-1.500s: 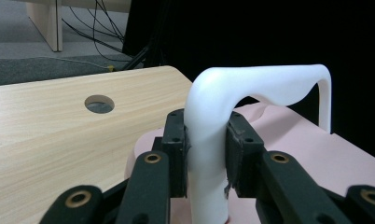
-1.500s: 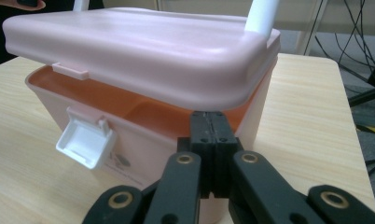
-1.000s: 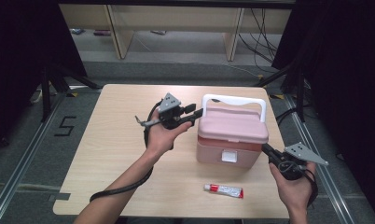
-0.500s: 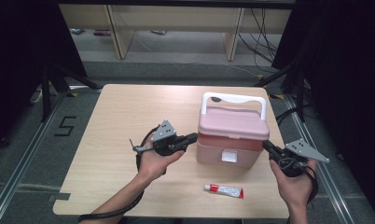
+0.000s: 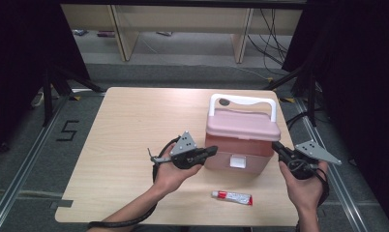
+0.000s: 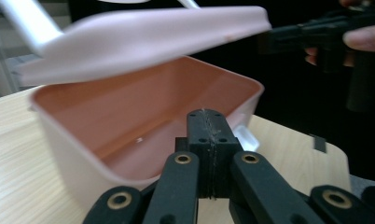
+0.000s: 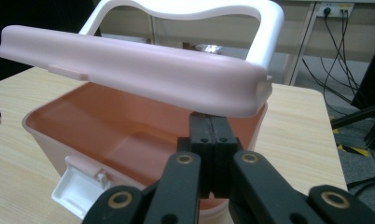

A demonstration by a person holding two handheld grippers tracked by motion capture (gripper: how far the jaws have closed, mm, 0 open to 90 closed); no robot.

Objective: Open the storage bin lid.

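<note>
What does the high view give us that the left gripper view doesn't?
High view: the tube lying on the table in front of the box, and both hands around the box. Left gripper view: the lid propped ajar, the box's bare inside, the left gripper shut at its rim. Both: the pink box, white handle, right gripper.

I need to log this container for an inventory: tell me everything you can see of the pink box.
The pink box looks like glossy plastic, with a white carrying handle raised and a white front latch undone. Its lid is propped partly open, tilted over an empty interior. It stands upright at the table's right half. The right tongs, shut, sit under the lid's edge.
</note>
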